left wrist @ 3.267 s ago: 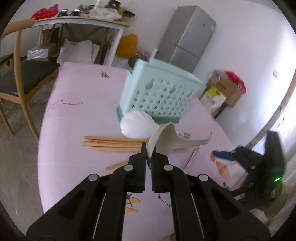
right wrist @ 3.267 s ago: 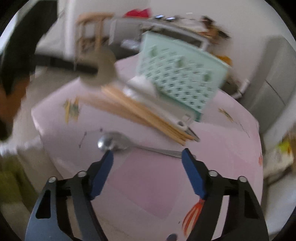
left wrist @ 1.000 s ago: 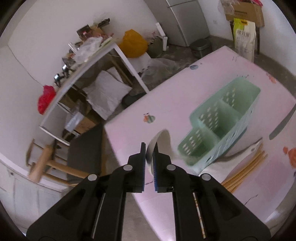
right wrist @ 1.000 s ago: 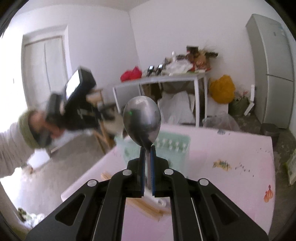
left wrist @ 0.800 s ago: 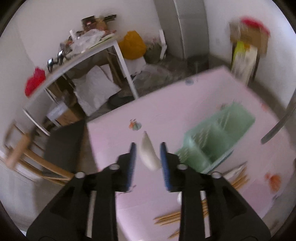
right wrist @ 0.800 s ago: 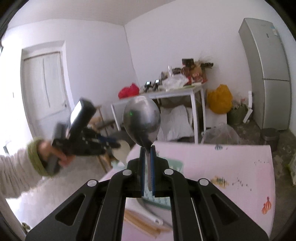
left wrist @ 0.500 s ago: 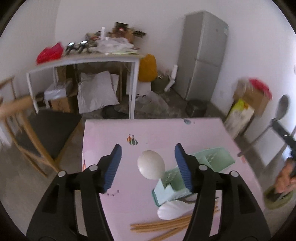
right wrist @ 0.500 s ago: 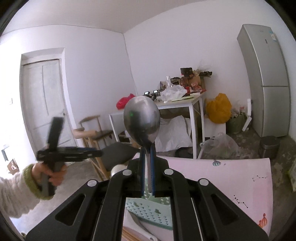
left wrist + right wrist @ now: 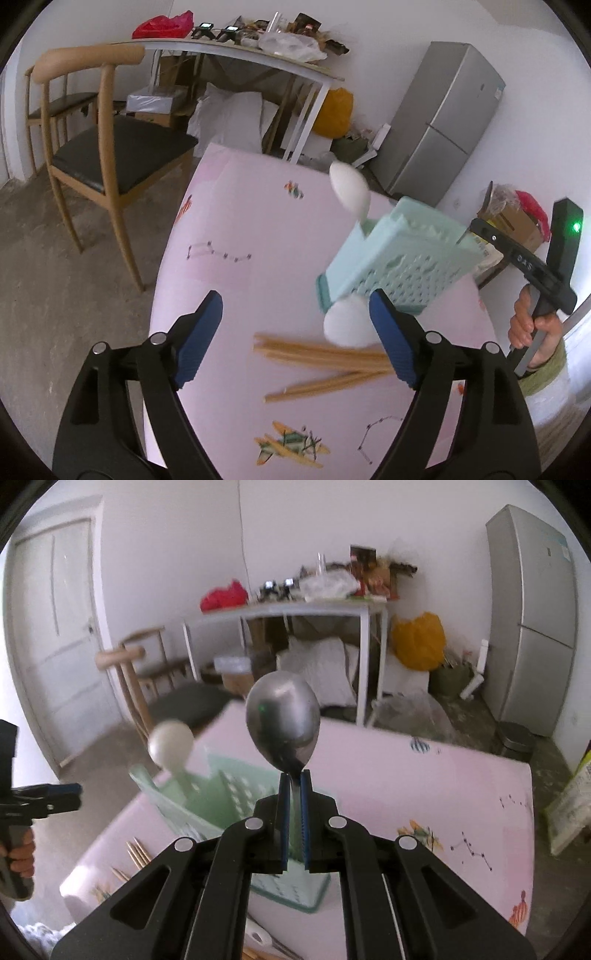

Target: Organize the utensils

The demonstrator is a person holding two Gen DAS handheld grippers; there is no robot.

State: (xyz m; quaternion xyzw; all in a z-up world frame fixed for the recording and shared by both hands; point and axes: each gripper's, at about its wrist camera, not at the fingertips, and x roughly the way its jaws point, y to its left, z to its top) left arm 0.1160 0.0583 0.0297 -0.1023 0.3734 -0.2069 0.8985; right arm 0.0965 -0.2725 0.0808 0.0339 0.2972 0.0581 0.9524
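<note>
A mint-green slotted utensil basket (image 9: 399,262) stands on the pink table (image 9: 236,229). A white ladle (image 9: 349,190) stands upright in its left compartment, bowl up; it also shows in the right wrist view (image 9: 170,744). A second white ladle (image 9: 343,325) and several wooden chopsticks (image 9: 321,354) lie in front of the basket. My left gripper (image 9: 295,334) is open and empty above the table, near the chopsticks. My right gripper (image 9: 294,801) is shut on a metal spoon (image 9: 282,729), held bowl up above the basket (image 9: 207,805).
A wooden chair (image 9: 99,147) stands left of the table. A cluttered white side table (image 9: 236,51) and a grey fridge (image 9: 436,125) stand behind. A cardboard box (image 9: 513,218) sits on the floor at right.
My left gripper opened and let go of the white ladle, which now stands in the basket. The gripper drew back and lower over the table. My right gripper lifted the metal spoon from the table.
</note>
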